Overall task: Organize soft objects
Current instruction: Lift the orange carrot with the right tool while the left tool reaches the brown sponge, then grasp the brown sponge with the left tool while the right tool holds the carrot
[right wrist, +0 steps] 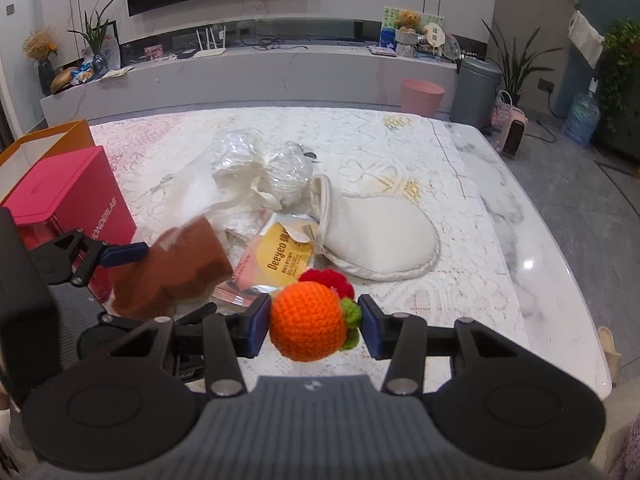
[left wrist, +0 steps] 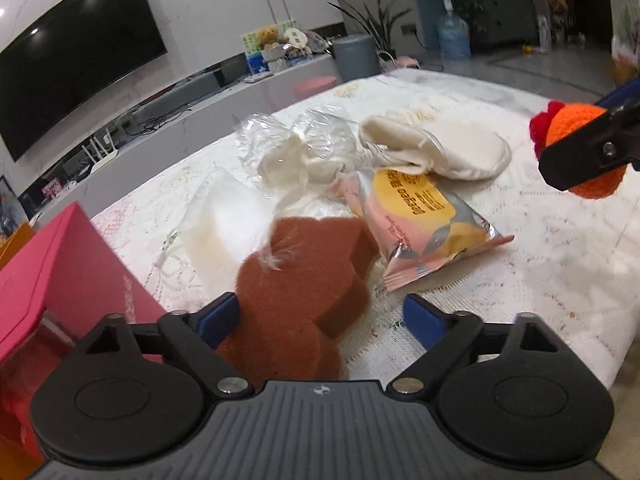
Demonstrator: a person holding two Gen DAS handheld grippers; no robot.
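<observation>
1. The left gripper [left wrist: 320,316] stands wide open, with a brown sponge [left wrist: 304,276] between its jaws; the sponge looks blurred and tipped, resting against the left pad only, so I judge it loose and not held.
2. That sponge is thick, light and springy. It should squash under a pinch and spring back, so take it across its flat faces, near the middle.
3. The right gripper [right wrist: 314,326] is closed on an orange crochet ball [right wrist: 306,326], one pad on each side, a green leaf at its 3 o'clock and a red knitted piece at 12.
4. The ball is yarn, soft and grippy; a pinch across the middle suits it, since the leaf could tear away.
5. On the counter [right wrist: 500,216], at 12 o'clock from the ball, lies a snack packet [right wrist: 276,264]: slick, crinkly, likely to slide, so grip a sealed edge.
6. At 1 o'clock lies a cream pouch [right wrist: 380,240], limp and light.
7. A red box [right wrist: 68,196] stands at 10 o'clock, near the sponge, perhaps the place for these things.
</observation>
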